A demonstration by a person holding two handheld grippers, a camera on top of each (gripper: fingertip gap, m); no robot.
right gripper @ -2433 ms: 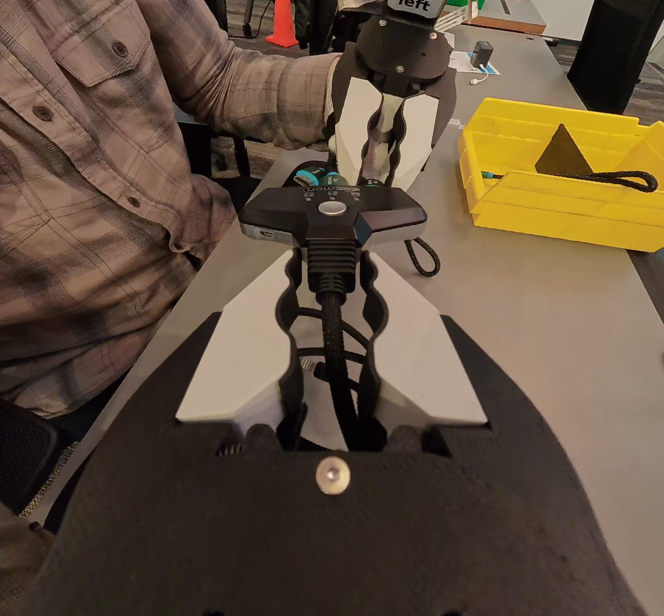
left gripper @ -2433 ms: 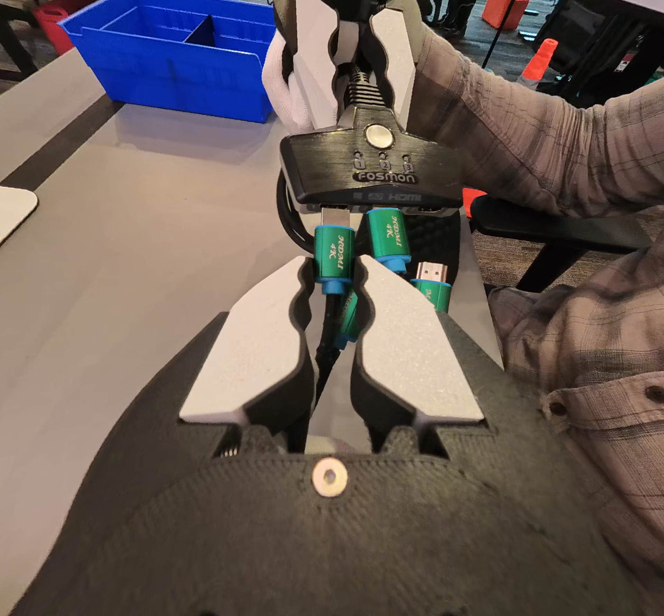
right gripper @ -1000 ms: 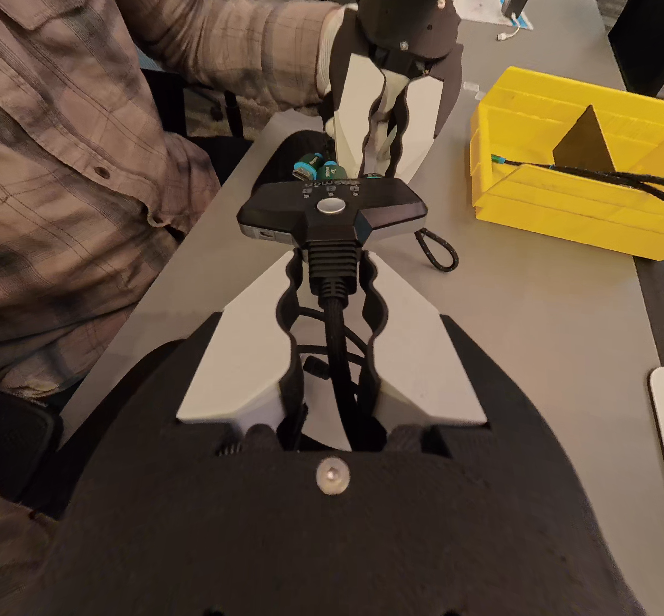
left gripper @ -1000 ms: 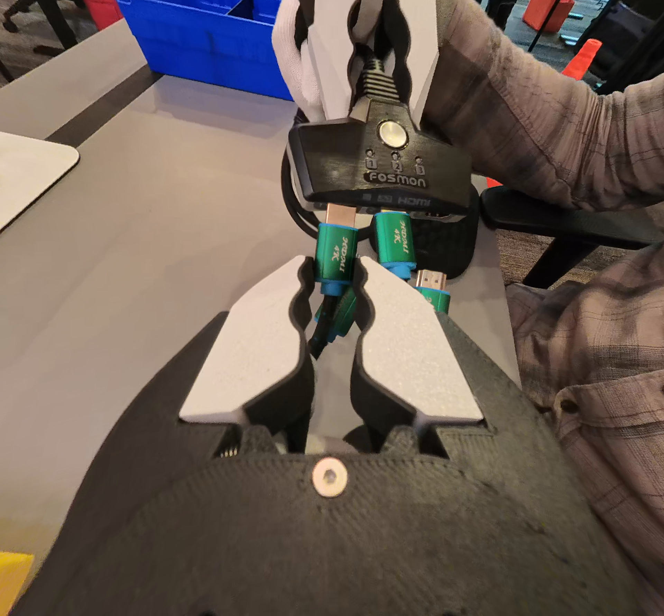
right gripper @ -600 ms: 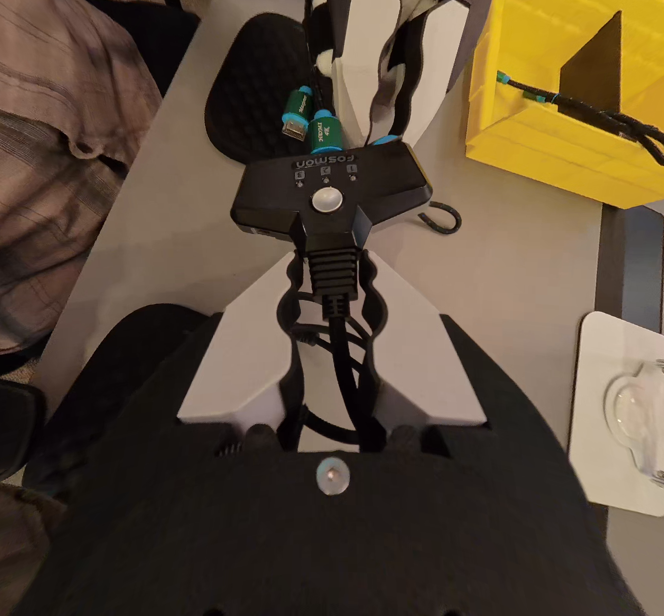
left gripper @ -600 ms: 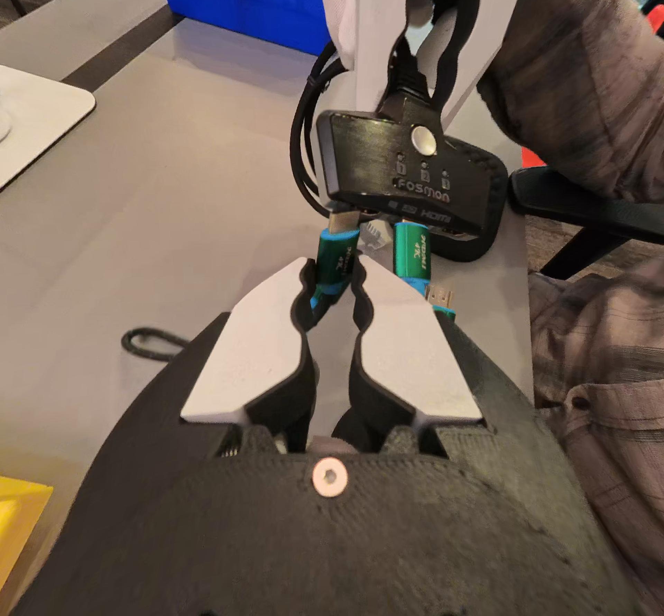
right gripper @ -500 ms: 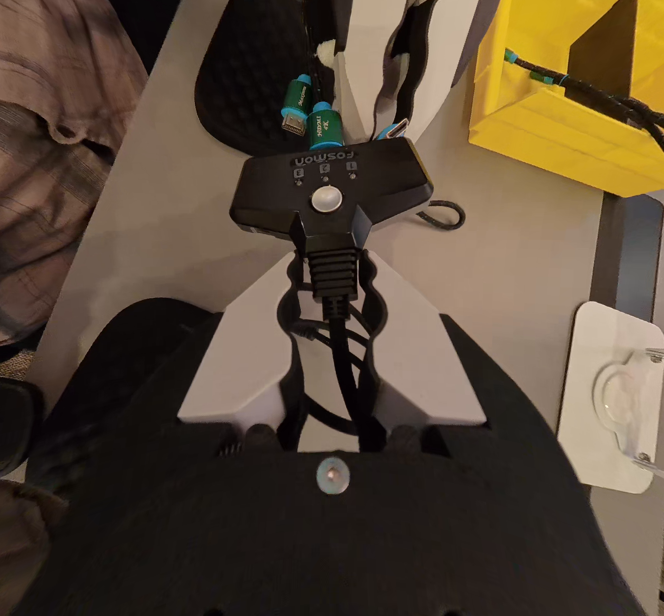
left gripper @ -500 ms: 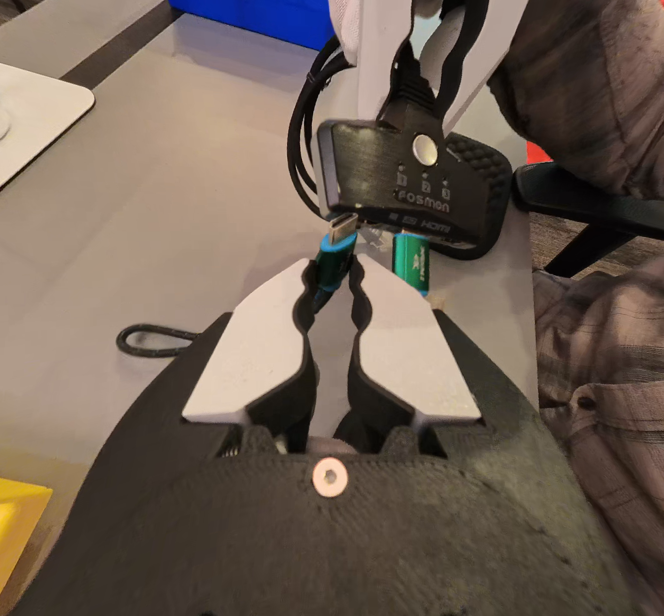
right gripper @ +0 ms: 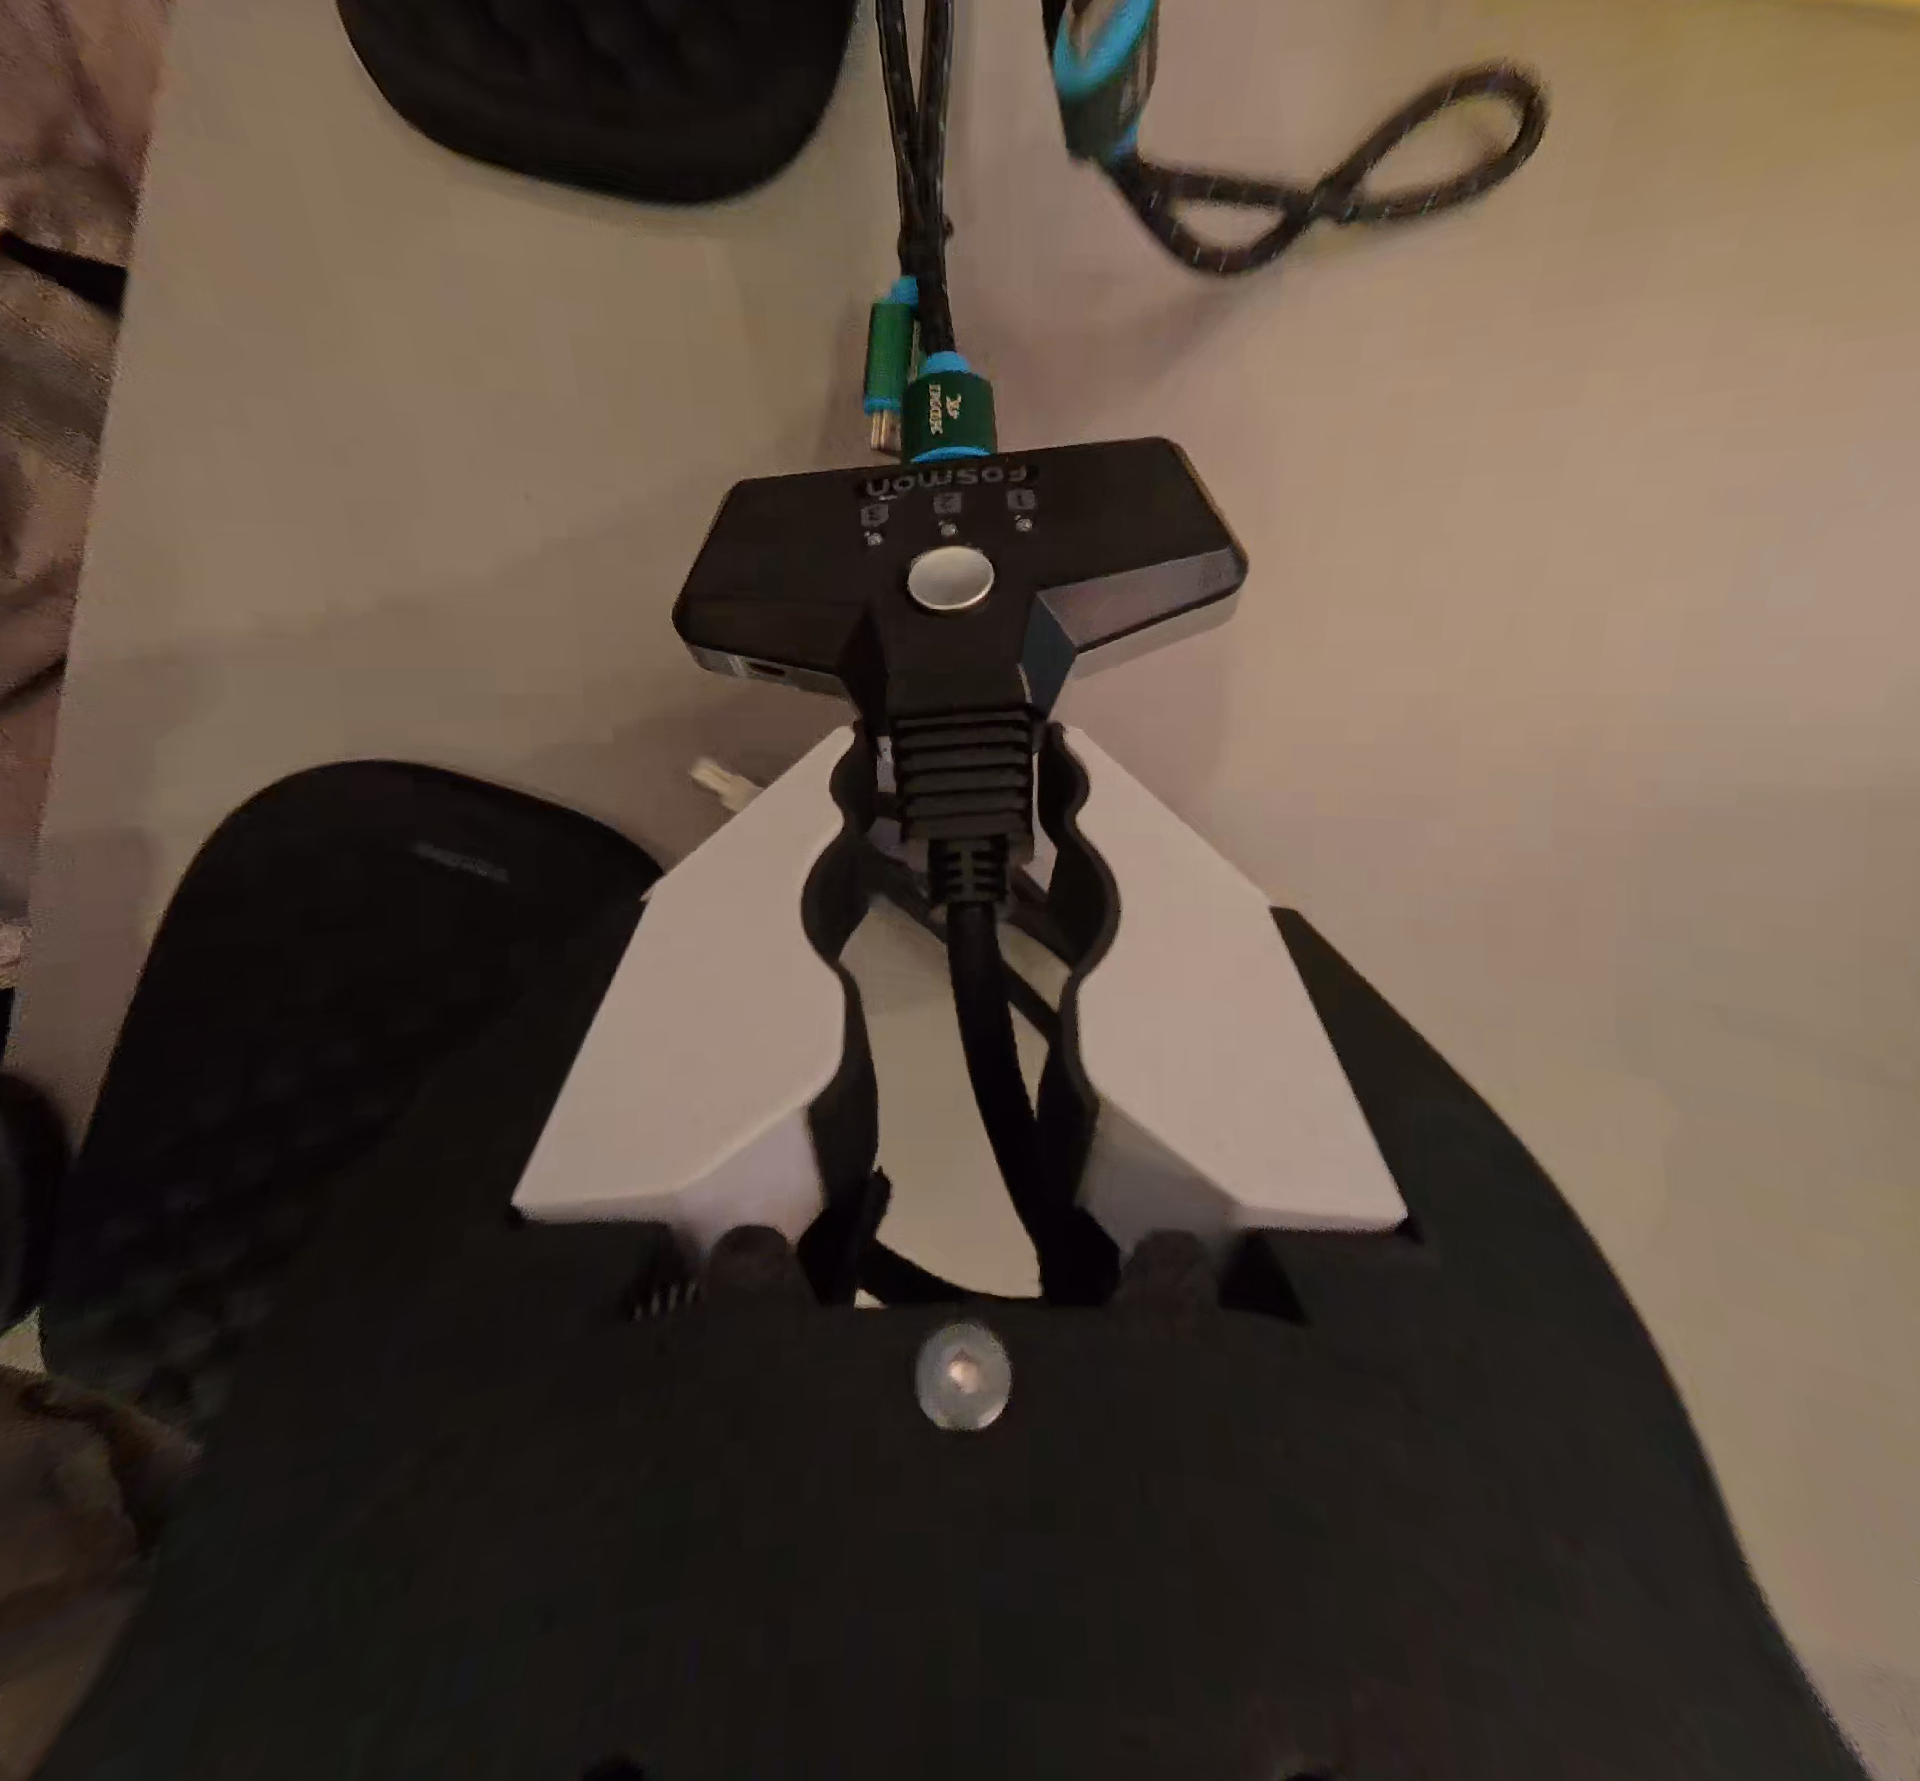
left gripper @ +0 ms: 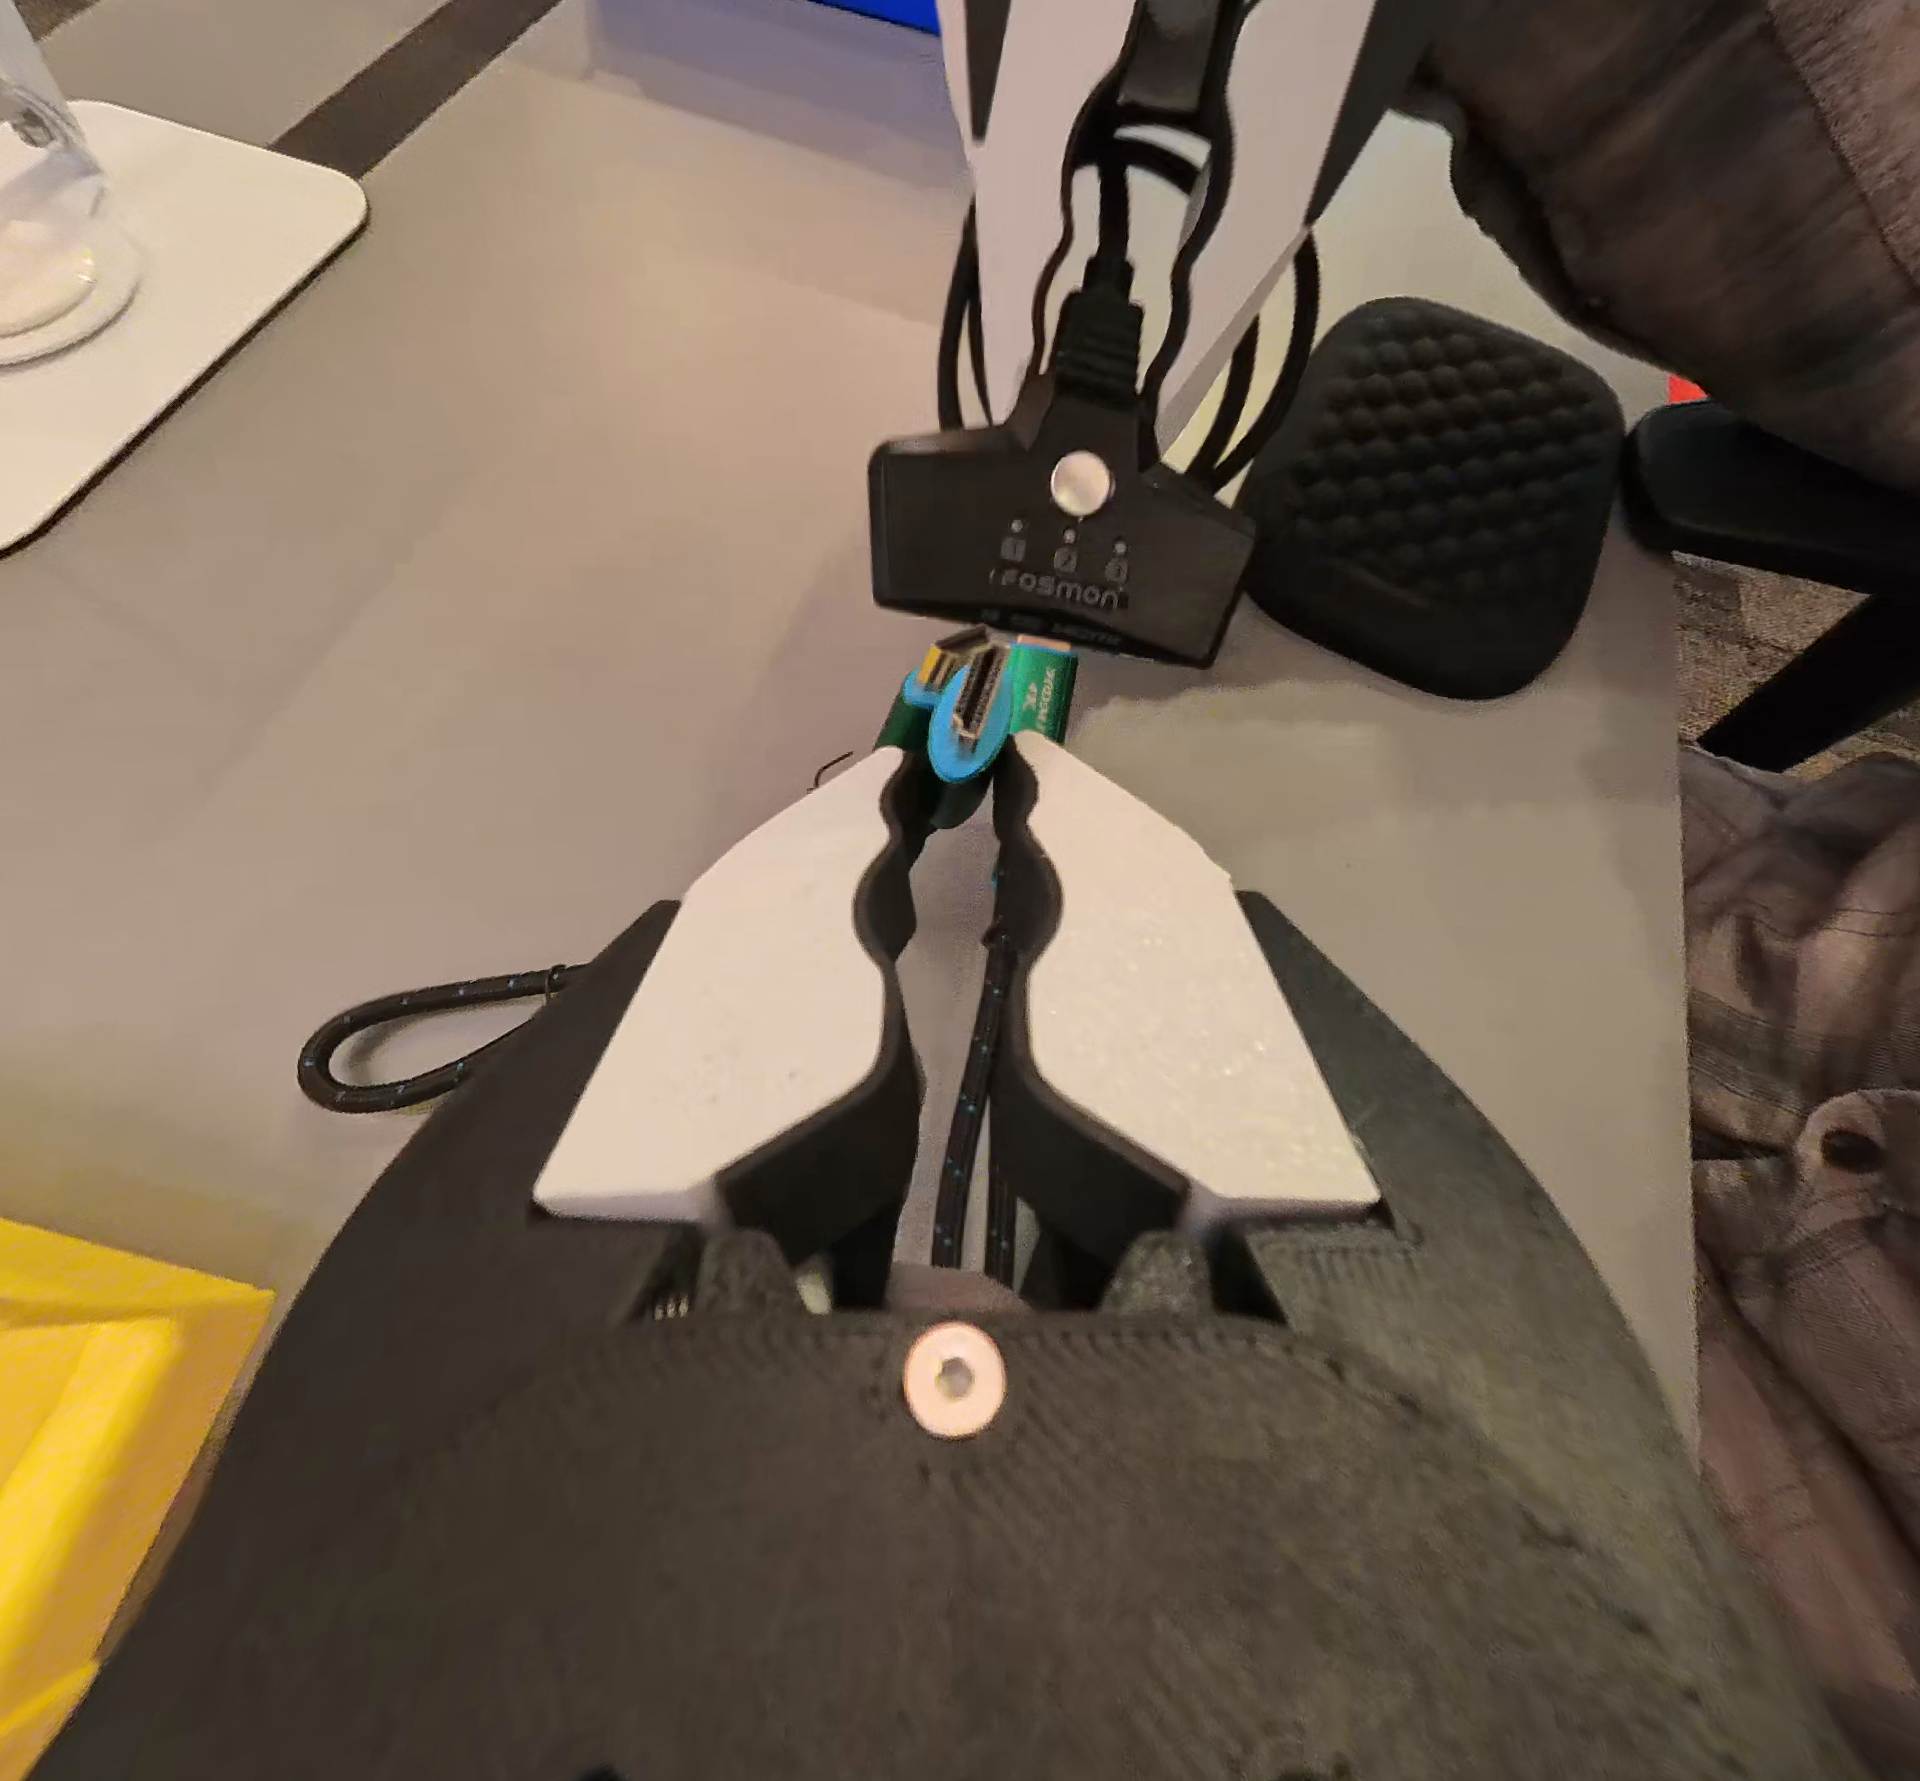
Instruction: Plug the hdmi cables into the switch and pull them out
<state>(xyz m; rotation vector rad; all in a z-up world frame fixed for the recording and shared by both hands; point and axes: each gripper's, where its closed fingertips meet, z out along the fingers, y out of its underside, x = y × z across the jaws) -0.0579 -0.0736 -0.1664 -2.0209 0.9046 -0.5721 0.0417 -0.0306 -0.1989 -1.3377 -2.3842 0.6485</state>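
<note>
left gripper [left gripper: 951,775] pinches a freed green hdmi plug [left gripper: 961,729]; right gripper [right gripper: 961,775] clamps the black hdmi switch [right gripper: 961,557]. one plug [right gripper: 948,417] remains seated; probably pull it next.

Switch: black T-shaped box [left gripper: 1060,552], round silver button on top, three small marked indicators near its port edge; held off the desk [left gripper: 520,505] by its ribbed cable neck, which sits between the right tool [right gripper: 961,755] fingers.
Held plug: green-bodied HDMI plug with a blue collar [left gripper: 961,729], out of the switch, metal end tilted up just short of the ports, pinched in the left tool [left gripper: 951,775].
Middle plug: green plug [right gripper: 945,417] seated in the switch's centre port, braided cable running far.
Loose plug: another green plug [right gripper: 886,370] just left of it, metal tip bare, unplugged.
</note>
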